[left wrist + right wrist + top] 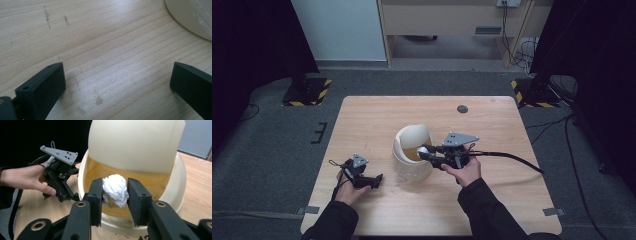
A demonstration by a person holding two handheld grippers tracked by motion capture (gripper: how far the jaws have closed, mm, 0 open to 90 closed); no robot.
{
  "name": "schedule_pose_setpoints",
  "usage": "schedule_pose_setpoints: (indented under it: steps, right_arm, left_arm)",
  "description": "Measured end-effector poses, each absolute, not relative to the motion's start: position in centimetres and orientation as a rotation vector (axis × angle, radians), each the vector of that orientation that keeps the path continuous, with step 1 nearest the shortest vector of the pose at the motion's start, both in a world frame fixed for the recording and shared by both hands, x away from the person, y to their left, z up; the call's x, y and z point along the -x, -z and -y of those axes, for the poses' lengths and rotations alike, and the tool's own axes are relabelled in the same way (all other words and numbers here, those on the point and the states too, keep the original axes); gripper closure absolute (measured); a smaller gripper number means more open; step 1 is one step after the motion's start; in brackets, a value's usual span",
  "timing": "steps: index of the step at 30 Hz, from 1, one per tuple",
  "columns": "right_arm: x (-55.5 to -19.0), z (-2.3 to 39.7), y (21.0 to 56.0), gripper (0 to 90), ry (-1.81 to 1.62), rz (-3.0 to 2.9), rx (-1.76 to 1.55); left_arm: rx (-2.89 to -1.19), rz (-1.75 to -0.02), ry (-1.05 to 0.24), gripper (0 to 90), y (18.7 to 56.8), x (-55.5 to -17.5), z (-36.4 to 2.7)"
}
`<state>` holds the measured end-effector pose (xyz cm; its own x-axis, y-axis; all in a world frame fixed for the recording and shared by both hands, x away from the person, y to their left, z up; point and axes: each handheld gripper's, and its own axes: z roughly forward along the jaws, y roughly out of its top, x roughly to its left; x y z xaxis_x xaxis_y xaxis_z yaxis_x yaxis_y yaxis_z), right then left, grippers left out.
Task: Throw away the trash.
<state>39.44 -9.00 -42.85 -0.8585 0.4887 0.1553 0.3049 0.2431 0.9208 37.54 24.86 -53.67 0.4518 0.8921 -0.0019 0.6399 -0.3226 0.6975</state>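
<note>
Worktop (377,120) of pale wood grain, square, set on grey carpet, with a small dark round mark (462,109) near its far edge. Cream swing-lid bin (412,152) stands near the middle of it, upright, its domed flap (136,143) tipped back so the mouth faces the person's right side; the inside shows amber-tinted in the right gripper view.

Right claw (115,195) is held at the bin's mouth, level with the rim, jaws narrow and pressed on either side of a crumpled white paper wad (115,190). The wad sits between the pads just over the opening, in front of the raised flap, not yet lying inside.

Left claw (117,85) rests low over bare wood, to the left of the bin and apart from it, jaws wide with nothing between them. In its own view the bin's curved base edge (190,20) shows at the upper right corner.
</note>
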Motion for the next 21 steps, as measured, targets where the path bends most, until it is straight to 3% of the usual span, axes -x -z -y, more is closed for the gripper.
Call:
schedule_pose_setpoints:
  steps: [21]
  right_arm:
    - [-39.05,10.01,41.86,50.9,-1.660,-2.306,-0.729]
  left_arm:
    - [-2.073,-1.275,-0.516,0.0,53.67,-37.54,-24.86]
